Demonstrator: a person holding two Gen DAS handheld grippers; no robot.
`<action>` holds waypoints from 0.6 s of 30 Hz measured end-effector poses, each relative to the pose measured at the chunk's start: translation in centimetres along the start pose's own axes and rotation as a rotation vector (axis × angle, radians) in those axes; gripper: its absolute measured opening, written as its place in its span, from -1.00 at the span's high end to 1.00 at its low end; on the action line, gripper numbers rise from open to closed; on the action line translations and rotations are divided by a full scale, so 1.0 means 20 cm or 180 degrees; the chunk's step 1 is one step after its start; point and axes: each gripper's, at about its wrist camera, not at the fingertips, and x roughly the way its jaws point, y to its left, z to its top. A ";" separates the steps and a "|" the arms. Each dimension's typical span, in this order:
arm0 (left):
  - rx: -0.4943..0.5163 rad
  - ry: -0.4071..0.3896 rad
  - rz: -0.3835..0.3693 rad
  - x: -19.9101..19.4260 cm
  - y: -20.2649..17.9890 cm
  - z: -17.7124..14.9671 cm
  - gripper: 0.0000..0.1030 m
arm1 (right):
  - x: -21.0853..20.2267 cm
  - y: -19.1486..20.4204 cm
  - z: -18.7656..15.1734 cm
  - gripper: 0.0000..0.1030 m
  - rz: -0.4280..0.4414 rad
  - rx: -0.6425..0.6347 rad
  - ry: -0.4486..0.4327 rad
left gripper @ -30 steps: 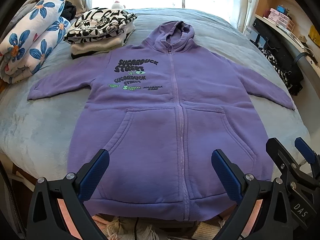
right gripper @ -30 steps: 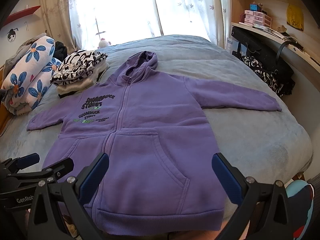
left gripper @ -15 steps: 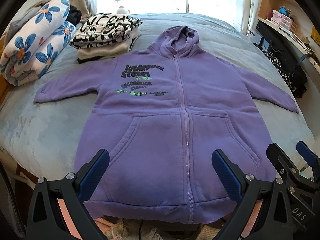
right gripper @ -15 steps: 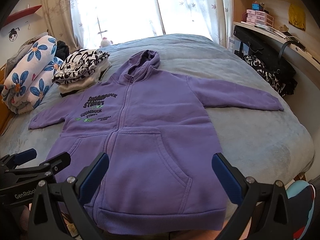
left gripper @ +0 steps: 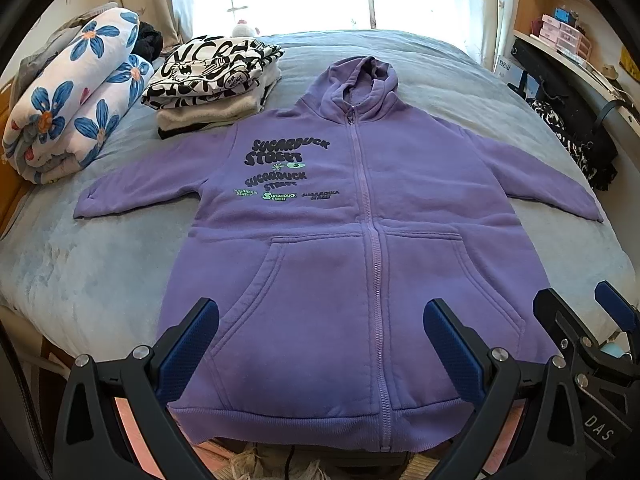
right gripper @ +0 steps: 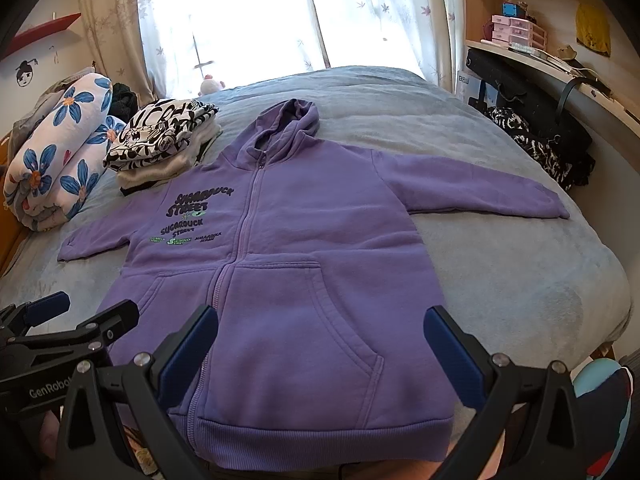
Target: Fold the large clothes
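A purple zip-up hoodie (left gripper: 360, 248) lies flat, front up, on the grey-blue bed, sleeves spread out, hood toward the window, hem at the near bed edge. It also shows in the right wrist view (right gripper: 288, 272). My left gripper (left gripper: 320, 344) is open and empty, held above the hem over the pockets. My right gripper (right gripper: 320, 344) is open and empty, above the hoodie's right pocket. The right gripper shows at the left wrist view's lower right (left gripper: 588, 320); the left gripper shows at the right wrist view's lower left (right gripper: 72, 316).
A stack of folded clothes (left gripper: 212, 80) with a black-and-white top sits at the far left by the left sleeve. A rolled floral quilt (left gripper: 68, 108) lies at the left edge. A desk with dark bags (left gripper: 572, 120) lines the right side. The bed (right gripper: 500, 272) lies bare right of the hoodie.
Both grippers have pulled back and risen a little, so the hoodie looks smaller and further down the bed. The hoodie has not moved. Both grippers stay open.
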 end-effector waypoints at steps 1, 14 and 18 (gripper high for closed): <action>0.0002 0.0003 0.0003 0.00 0.00 0.00 -0.97 | 0.00 0.00 0.00 -1.00 0.0002 -0.0006 0.0006; 0.0049 0.0002 0.0075 0.04 -0.03 0.04 -0.97 | 0.03 0.00 0.01 -1.00 0.0010 -0.0024 0.0019; 0.0046 -0.0021 0.0112 0.03 -0.03 0.06 -0.97 | 0.03 -0.01 0.03 -1.00 0.0002 -0.0022 -0.0025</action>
